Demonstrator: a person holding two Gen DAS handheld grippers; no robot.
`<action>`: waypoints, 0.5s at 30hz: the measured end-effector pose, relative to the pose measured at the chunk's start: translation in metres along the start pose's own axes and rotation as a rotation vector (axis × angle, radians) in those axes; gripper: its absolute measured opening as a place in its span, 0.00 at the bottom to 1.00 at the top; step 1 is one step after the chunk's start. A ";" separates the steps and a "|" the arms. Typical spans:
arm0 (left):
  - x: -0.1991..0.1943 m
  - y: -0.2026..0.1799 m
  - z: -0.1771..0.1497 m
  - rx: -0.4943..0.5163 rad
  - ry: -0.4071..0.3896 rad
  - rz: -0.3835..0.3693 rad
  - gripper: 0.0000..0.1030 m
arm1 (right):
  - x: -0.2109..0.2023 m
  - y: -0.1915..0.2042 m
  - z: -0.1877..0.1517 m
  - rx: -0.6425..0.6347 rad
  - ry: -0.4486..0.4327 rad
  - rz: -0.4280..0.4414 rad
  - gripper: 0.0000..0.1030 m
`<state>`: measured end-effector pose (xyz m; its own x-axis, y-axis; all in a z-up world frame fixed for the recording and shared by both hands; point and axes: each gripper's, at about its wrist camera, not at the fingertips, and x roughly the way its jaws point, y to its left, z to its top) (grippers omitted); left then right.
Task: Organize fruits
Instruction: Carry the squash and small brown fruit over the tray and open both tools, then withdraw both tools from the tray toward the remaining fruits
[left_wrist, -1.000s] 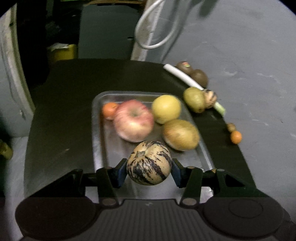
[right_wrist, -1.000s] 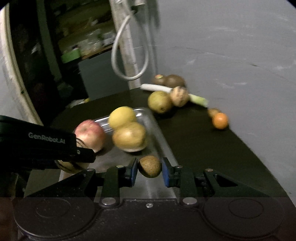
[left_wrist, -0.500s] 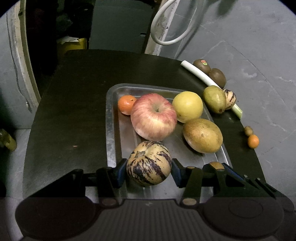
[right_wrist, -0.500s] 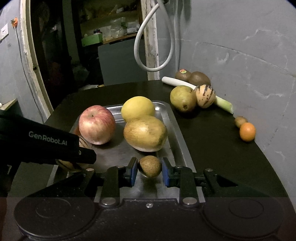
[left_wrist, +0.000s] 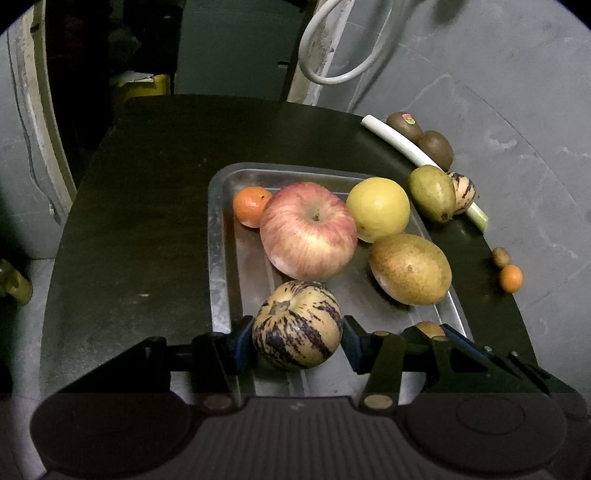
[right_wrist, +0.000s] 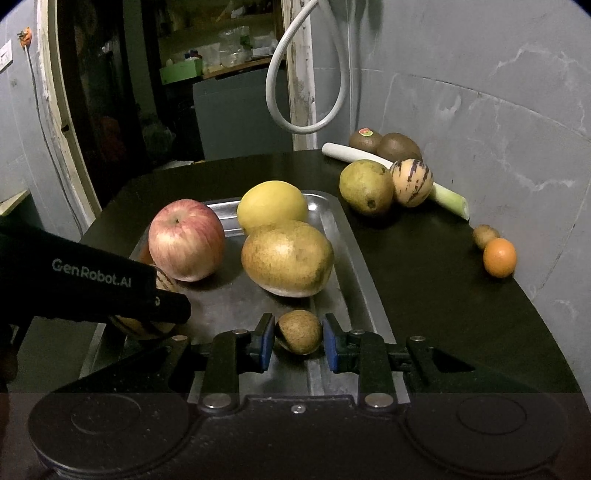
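A steel tray (left_wrist: 218, 236) (right_wrist: 354, 266) on the black table holds a red apple (left_wrist: 308, 230) (right_wrist: 186, 240), a yellow round fruit (left_wrist: 378, 208) (right_wrist: 271, 206), a brown pear (left_wrist: 410, 267) (right_wrist: 288, 258) and a small orange (left_wrist: 251, 206). My left gripper (left_wrist: 297, 341) is shut on a striped pepino melon (left_wrist: 297, 325) just over the tray's near end; it shows partly behind the left gripper in the right wrist view (right_wrist: 147, 325). My right gripper (right_wrist: 299, 343) holds a small brown fruit (right_wrist: 299, 331) (left_wrist: 428, 328) over the tray's near right corner, with slight gaps at the pads.
On the table right of the tray lie a green pear (right_wrist: 365, 187), a second striped melon (right_wrist: 412, 182), a leek (right_wrist: 391, 162), two kiwis (right_wrist: 384, 144), a small brown fruit (right_wrist: 485, 236) and a small orange (right_wrist: 499, 257). A grey wall rises at the right.
Both grippers came down and forward over the tray's near end with their fruits. The right gripper's pads now stand slightly apart from the small brown fruit.
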<state>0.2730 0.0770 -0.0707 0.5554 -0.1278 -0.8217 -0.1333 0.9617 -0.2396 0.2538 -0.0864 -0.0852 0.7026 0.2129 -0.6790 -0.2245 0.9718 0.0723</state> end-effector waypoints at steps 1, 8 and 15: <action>0.000 0.000 0.000 0.002 0.003 -0.001 0.53 | 0.000 0.000 0.000 -0.004 0.001 -0.001 0.30; -0.011 -0.001 -0.002 0.025 0.015 -0.042 0.68 | -0.011 0.000 0.002 -0.011 -0.011 -0.006 0.48; -0.058 0.004 -0.018 0.054 -0.052 -0.045 0.85 | -0.062 0.008 -0.012 0.005 -0.067 -0.048 0.76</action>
<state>0.2252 0.0839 -0.0330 0.6015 -0.1603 -0.7826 -0.0637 0.9669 -0.2469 0.2002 -0.0928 -0.0517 0.7558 0.1726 -0.6317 -0.1868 0.9814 0.0446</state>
